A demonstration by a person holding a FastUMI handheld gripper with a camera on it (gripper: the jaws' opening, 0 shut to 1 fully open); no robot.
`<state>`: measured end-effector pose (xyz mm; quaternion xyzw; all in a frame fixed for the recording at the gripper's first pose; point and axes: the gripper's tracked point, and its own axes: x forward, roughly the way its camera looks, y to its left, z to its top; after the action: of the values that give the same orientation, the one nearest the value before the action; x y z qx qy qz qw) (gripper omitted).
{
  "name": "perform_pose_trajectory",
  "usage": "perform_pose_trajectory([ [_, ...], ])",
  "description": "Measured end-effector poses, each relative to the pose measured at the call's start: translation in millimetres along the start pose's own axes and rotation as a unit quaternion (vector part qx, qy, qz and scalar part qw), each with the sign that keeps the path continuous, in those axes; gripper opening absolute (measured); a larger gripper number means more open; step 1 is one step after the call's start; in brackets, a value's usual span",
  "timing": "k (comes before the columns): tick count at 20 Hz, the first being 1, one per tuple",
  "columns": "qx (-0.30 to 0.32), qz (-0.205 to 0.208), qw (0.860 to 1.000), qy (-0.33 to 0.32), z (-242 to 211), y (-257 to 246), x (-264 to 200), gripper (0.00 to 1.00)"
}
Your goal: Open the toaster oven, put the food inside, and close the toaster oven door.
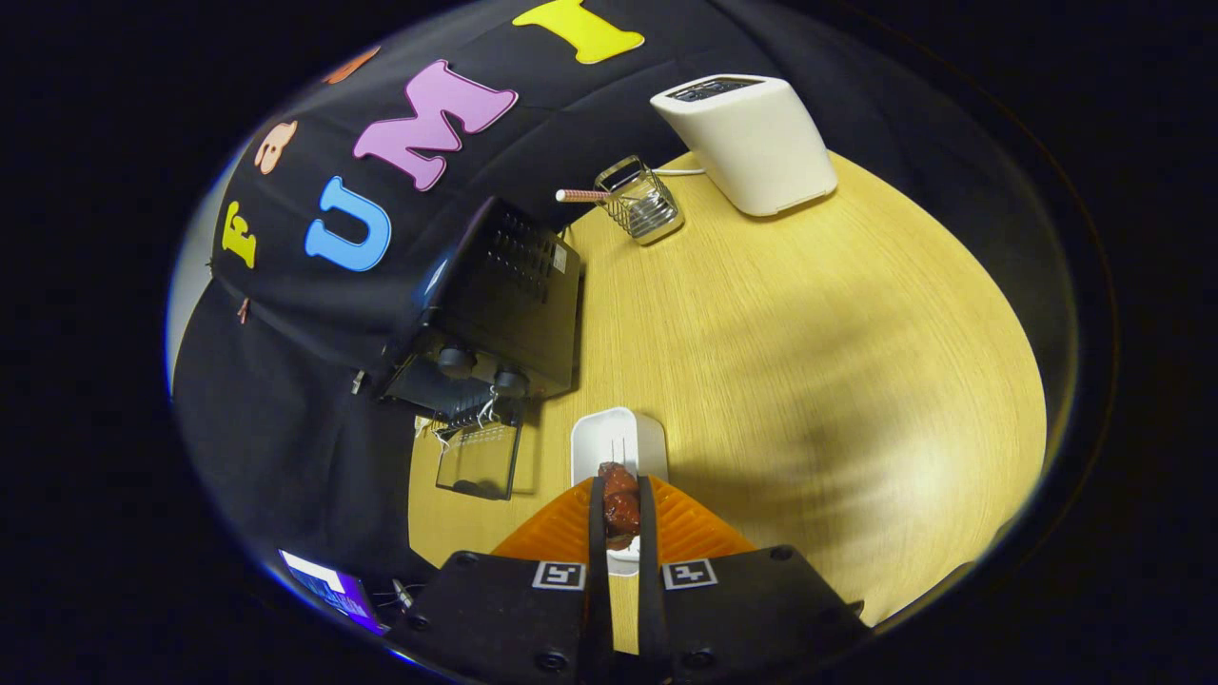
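Nearest the camera, the claw (pixel 620 518) was seen nearly closed, its two orange-backed fingers (pixel 598 533) pressed on a reddish-brown piece of food (pixel 620 504) held over a small white dish (pixel 618 442) on the wooden bench (pixel 809 333). Beyond and to the left, the black toaster oven (pixel 500 304) was seen with its glass door (pixel 479 459) dropped open. Opening was judged done and the food picked up; placing it inside and closing the door were judged still left.
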<state>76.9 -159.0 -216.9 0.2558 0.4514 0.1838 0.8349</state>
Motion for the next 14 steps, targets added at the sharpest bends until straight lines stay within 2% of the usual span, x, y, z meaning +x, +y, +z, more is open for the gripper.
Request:
perform_pose_trajectory([
  [8,0.02,-0.025,0.998,-0.055,0,41,-24,0.14],
  [14,0.02,-0.036,0.994,-0.097,-24,91,-30,0.14],
])
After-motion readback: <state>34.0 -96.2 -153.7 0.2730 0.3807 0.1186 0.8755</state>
